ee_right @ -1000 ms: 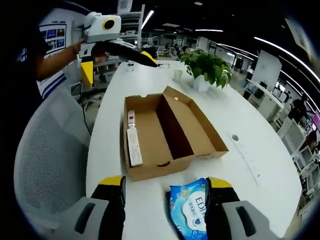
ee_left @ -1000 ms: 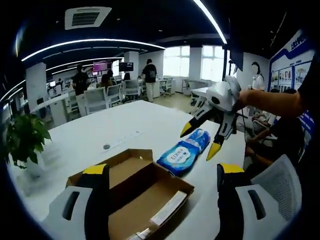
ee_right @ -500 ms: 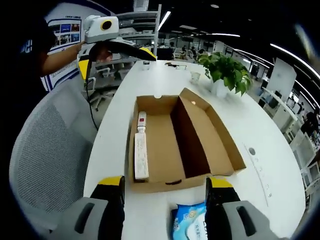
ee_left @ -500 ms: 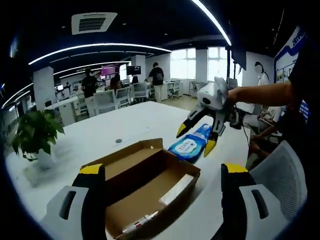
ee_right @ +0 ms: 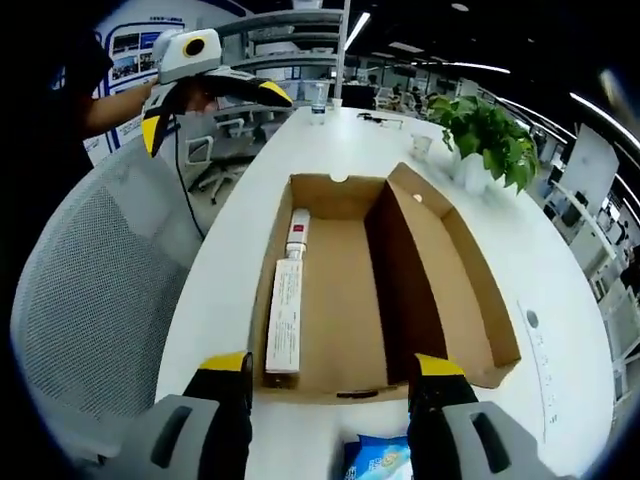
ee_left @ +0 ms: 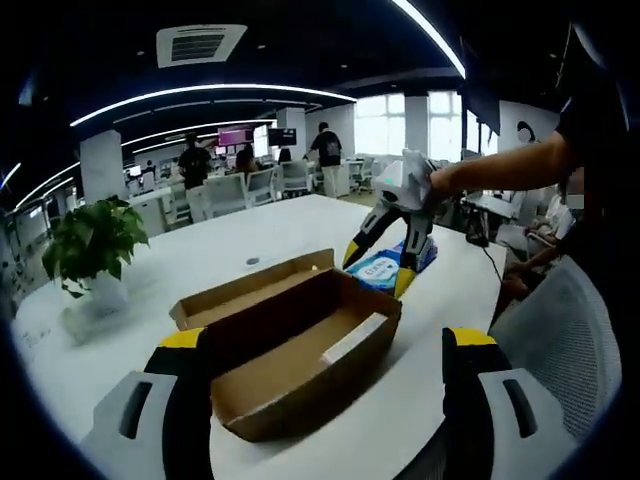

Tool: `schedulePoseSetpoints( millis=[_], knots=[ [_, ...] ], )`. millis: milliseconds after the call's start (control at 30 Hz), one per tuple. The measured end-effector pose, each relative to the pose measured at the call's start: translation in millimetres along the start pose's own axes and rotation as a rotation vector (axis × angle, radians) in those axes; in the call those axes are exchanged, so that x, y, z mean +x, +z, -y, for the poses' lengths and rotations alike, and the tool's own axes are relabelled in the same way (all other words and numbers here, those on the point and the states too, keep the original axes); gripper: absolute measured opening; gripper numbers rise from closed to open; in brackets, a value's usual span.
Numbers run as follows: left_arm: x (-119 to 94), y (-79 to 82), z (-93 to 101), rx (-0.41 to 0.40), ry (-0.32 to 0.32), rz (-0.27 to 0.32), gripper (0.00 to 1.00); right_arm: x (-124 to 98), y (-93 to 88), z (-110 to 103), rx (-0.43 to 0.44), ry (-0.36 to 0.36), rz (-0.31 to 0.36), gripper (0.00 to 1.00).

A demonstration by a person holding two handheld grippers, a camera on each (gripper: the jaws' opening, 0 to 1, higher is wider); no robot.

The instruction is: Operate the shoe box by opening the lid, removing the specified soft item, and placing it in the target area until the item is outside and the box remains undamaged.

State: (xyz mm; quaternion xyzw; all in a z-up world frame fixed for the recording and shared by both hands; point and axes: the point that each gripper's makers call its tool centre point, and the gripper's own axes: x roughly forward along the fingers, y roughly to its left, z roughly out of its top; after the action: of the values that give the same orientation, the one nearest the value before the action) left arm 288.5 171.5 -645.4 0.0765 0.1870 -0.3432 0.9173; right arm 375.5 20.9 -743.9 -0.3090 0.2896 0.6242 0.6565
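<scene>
Blue wipes pack [ee_right: 379, 458] cut off at the bottom edge of the right gripper view, only its top showing between the jaws of the right gripper [ee_right: 330, 385]; in the left gripper view the same pack [ee_left: 392, 267] partly hidden behind the far gripper's yellow-tipped fingers [ee_left: 404, 281] and behind the box wall. Printing on the pack too small to read. Writing on the long white carton [ee_right: 283, 316] inside the box also illegible. Compared with a second ago, less of the pack visible between the right jaws and the box [ee_right: 400, 290] larger and closer in that view; in the left gripper view the box [ee_left: 290, 350] now nearer and lower between the jaws of the left gripper [ee_left: 330, 360], the other gripper lower over the pack. Box open, lid folded flat to the right of the right gripper's fingers, lying on the white table [ee_right: 235, 250]; tray holding the white carton along the left wall, with a smaller red-and-white item [ee_right: 299, 228] just beyond it. Wipes pack outside the box, on the table just short of its near wall. Both pairs of jaws spread wide, grasping nothing. Potted plant [ee_left: 92, 250] well beyond the left fingers; mesh chair [ee_right: 95, 300] left of the right fingers.
</scene>
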Motion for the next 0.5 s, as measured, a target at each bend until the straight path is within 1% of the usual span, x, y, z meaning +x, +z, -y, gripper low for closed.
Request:
schedulePoseSetpoints(
  millis=[100,200,300,500],
  knots=[
    [-3,-5.6,-0.2,0.007,0.018,0.003,1.0,6,0.9,0,-0.01,0.005,-0.006,0.61],
    [-7,-11.3,0.9,-0.023,0.028,0.016,1.0,13,-0.4,0,-0.015,0.019,-0.015,0.61],
    [-10,-19.8,3.3,-0.021,0.042,0.004,1.0,20,-2.9,0,-0.033,0.026,-0.037,0.6],
    [-15,-30.9,6.0,-0.038,0.059,-0.007,1.0,31,-5.1,-3,-0.034,0.067,-0.058,0.59]
  ],
)
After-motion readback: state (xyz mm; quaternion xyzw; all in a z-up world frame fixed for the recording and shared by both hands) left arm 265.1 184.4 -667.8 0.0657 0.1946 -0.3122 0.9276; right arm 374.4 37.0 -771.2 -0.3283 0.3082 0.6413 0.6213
